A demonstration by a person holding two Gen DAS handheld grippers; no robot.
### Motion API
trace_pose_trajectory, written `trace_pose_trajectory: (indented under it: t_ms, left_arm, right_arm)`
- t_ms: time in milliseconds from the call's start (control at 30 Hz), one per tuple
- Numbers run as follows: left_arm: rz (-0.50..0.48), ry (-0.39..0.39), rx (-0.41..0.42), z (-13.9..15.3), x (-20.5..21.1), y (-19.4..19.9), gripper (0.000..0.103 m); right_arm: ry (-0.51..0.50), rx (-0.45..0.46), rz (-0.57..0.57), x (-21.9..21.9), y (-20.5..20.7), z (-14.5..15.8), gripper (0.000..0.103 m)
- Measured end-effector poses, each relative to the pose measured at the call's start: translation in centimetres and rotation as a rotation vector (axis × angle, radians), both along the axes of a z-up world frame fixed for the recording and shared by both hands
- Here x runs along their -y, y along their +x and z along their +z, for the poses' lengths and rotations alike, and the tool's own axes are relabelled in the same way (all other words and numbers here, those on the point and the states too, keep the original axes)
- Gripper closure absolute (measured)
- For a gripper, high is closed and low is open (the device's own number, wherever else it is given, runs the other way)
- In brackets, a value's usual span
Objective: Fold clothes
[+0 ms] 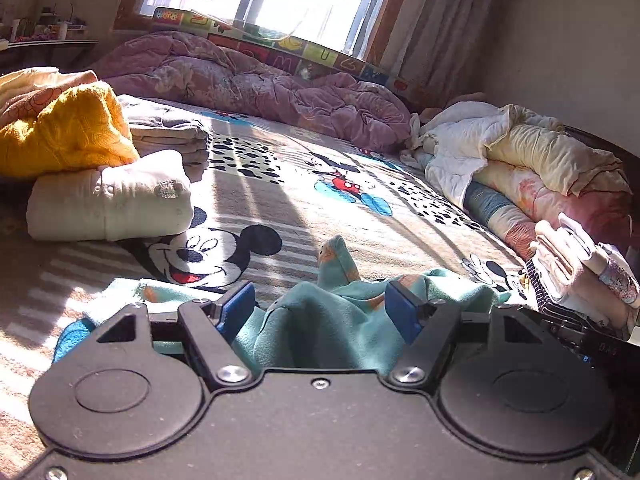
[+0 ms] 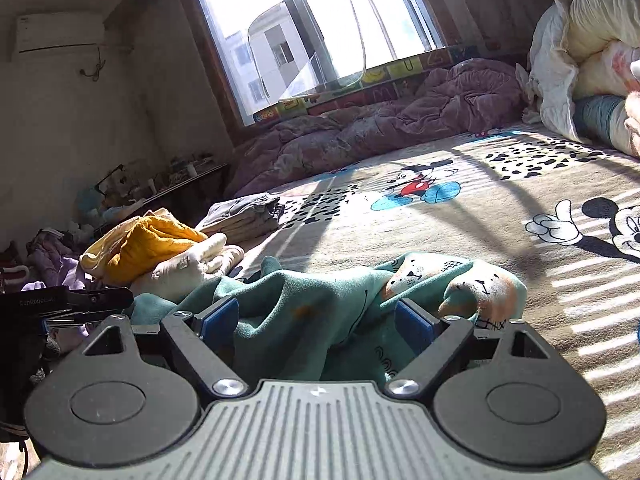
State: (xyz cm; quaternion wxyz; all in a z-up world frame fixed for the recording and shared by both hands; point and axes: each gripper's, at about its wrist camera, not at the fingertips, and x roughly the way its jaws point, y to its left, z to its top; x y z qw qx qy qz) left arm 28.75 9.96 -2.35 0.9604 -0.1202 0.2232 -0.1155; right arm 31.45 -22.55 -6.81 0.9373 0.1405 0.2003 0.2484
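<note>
The teal garment (image 1: 320, 320) lies crumpled on the cartoon blanket (image 1: 280, 200), bunched in a ridge that runs across both views, with one corner sticking up. The left gripper (image 1: 320, 312) stands wide, cloth lying between its blue pads (image 1: 236, 308) without being pinched. The right gripper (image 2: 318, 322) is likewise wide apart, with cloth heaped between its pads (image 2: 412, 326) but not clamped.

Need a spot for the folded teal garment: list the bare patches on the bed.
Bare: the cartoon blanket centre, between the cream folded bundle and the rolled quilts, up to the purple duvet. Crowded: left edge with the yellow sweater, right edge's folded stack.
</note>
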Motion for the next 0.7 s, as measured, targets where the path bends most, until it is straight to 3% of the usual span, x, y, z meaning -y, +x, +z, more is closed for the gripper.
trace_pose_trajectory:
  t_ms: [133, 267, 300, 333, 400, 433, 567, 700]
  left_arm:
    - [-0.05, 0.099, 0.028, 0.6, 3.6, 1.5, 0.032]
    - [-0.113, 0.201, -0.037, -1.7, 6.3, 3.8, 0.032]
    - [-0.121, 0.21, -0.06, -2.6, 6.5, 4.1, 0.043]
    - [-0.131, 0.22, -0.071, -3.3, 6.8, 4.1, 0.078]
    - [-0.156, 0.252, -0.051, -3.8, 7.3, 3.4, 0.089]
    - [-0.183, 0.276, -0.022, -3.5, 7.6, 2.7, 0.091]
    - [-0.294, 0.365, 0.071, -2.8, 8.2, -0.6, 0.093]
    - [-0.405, 0.466, 0.085, -3.3, 9.0, -4.8, 0.093]
  right_arm:
    - [0.004, 0.027, 0.063, -2.3, 1.7, -0.6, 0.035]
    - [0.063, -0.01, 0.051, -2.3, 3.3, -1.8, 0.035]
    - [0.072, -0.015, 0.068, -2.3, 3.2, -2.0, 0.038]
    - [0.081, -0.02, 0.085, -2.2, 3.2, -2.2, 0.047]
    - [0.096, -0.002, 0.113, -2.2, 2.7, -2.0, 0.064]
    - [0.1, 0.011, 0.123, -2.1, 2.3, -1.8, 0.069]
    - [0.085, 0.042, 0.174, -1.8, 0.0, -1.0, 0.071]
    - [-0.005, 0.046, 0.232, -1.7, -4.1, -0.1, 0.071]
